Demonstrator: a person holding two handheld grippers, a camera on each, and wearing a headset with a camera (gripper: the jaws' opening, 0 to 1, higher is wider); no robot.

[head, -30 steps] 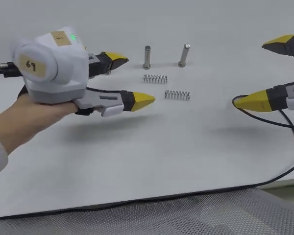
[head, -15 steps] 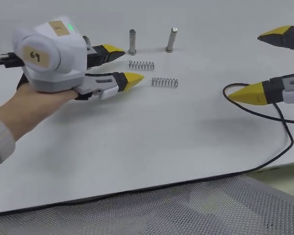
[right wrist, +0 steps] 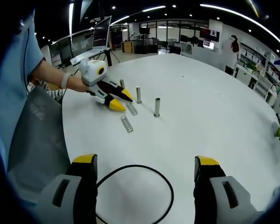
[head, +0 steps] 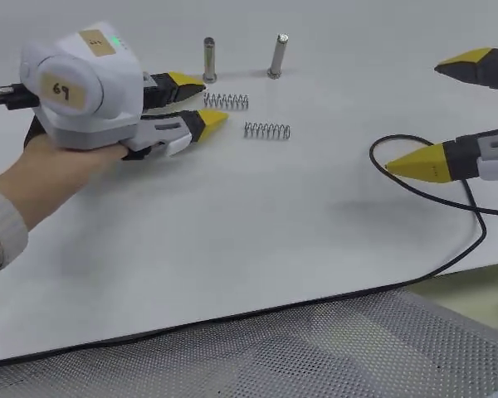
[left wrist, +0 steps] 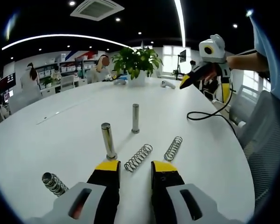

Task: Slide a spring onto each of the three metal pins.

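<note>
White and matte, the table point(head: 257, 232) spread wide in a large open office with strip lights point(left wrist: 179, 18) on a dark ceiling, monitors point(right wrist: 102, 30) on desks, and a potted plant point(left wrist: 136, 60) at the table's far edge. Grey chair mesh point(head: 332, 348) lay below the near edge, where a black cable point(head: 448, 224) looped on the surface and dropped over towards the right end.

Well in from the near edge stood two upright polished steel cylinders, the left pin point(head: 208, 59) and the right pin point(head: 277, 55). On their near side lay two fine silvery coils flat on the table: the first spring point(head: 226, 101) and, beside it to the right, the second spring point(head: 267, 130). In the left gripper view a third pin point(left wrist: 51, 182) appeared to have coils wound round its shaft.

A hand point(head: 50, 178) held the left claw point(head: 201, 99), whose jaws were slightly apart with nothing between them and whose tips were just short of the first spring. Towards the table's right edge, well apart from the pins, hovered the right claw point(head: 432, 112), spread wide and empty.
</note>
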